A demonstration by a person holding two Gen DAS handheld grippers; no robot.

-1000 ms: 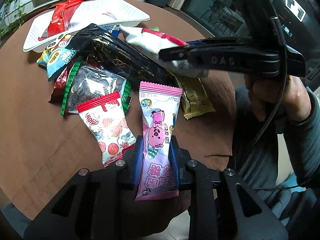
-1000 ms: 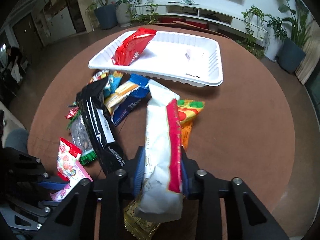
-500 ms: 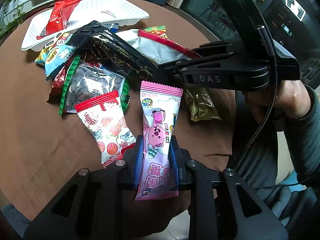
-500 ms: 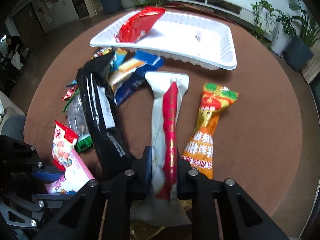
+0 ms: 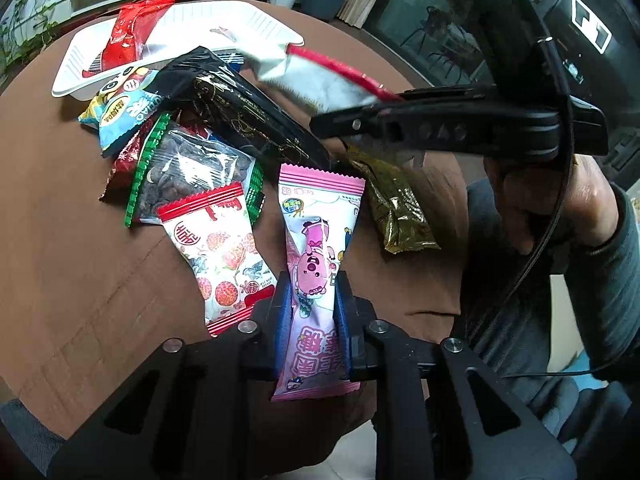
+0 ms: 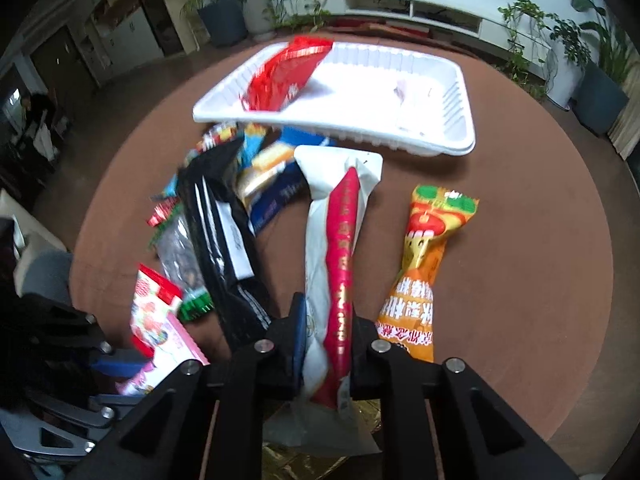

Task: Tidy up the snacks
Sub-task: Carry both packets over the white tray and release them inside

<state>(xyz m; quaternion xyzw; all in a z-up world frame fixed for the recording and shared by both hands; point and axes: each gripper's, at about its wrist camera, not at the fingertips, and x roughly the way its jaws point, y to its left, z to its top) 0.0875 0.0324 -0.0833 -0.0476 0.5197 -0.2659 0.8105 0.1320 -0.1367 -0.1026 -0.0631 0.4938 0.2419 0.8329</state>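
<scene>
Now my right gripper (image 6: 325, 344) has carried the long white pouch with the red strip (image 6: 338, 240) up off the round brown tabletop (image 6: 520, 264); a second ago it drooped low over the pile, and in the left wrist view the pouch (image 5: 320, 80) hangs higher and further toward the far edge than before. The orange tube-shaped snack packet (image 6: 424, 264), which lay half under the pouch earlier, lies fully uncovered on the tabletop just right of it. My left gripper (image 5: 310, 312) has not moved: its blue pads are clenched on the waist of the pink pig-print candy bag (image 5: 316, 280), as in the earlier frames.

The white pouch's long axis runs straight out along my right fingers, its free end pointing at the white plastic tray (image 6: 460, 120) by the far edge. The tray holds a red foil packet (image 6: 284, 76) in its left corner. The pink bag likewise lies along my left fingers, its crimped top pointing away toward the pile.

The right jaws pinch the pouch near its lower end, with a short tail trailing behind them. The pink bag sits between my left pads at the near edge, beside the red-and-white strawberry candy bag (image 5: 220, 248), with the gold foil packet (image 5: 396, 208) to its right.
</scene>
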